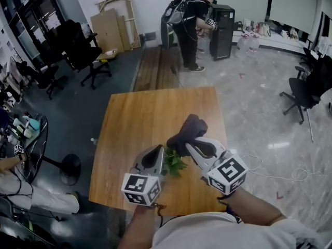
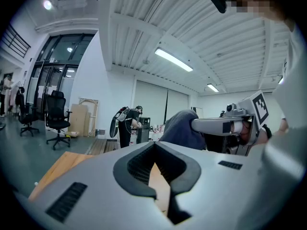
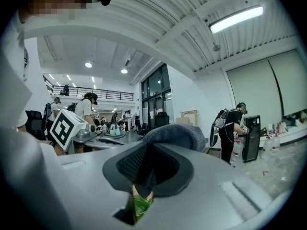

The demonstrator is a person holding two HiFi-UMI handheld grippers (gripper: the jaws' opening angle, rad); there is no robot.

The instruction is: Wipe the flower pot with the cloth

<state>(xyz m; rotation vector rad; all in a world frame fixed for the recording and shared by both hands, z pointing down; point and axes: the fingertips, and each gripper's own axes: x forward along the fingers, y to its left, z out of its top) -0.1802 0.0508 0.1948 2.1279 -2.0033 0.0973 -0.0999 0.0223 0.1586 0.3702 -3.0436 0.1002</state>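
Note:
In the head view, green leaves of the potted plant (image 1: 174, 165) show between my two grippers near the front of the wooden table (image 1: 140, 123); the pot itself is hidden beneath them. My right gripper (image 1: 188, 142) is shut on the dark cloth (image 1: 188, 129), which bunches over its tips just past the leaves. The cloth (image 3: 178, 133) drapes over the jaw tips in the right gripper view, with leaves (image 3: 141, 207) showing below. My left gripper (image 1: 160, 152) sits just left of the plant, jaws together and holding nothing that I can see. The cloth (image 2: 182, 128) also appears in the left gripper view.
A person (image 1: 193, 22) stands at a black cabinet (image 1: 223, 30) beyond the table. Office chairs (image 1: 83, 51) and cardboard (image 1: 109, 30) are at the back left, another chair (image 1: 301, 92) at the right. Cables (image 1: 290, 175) lie on the floor.

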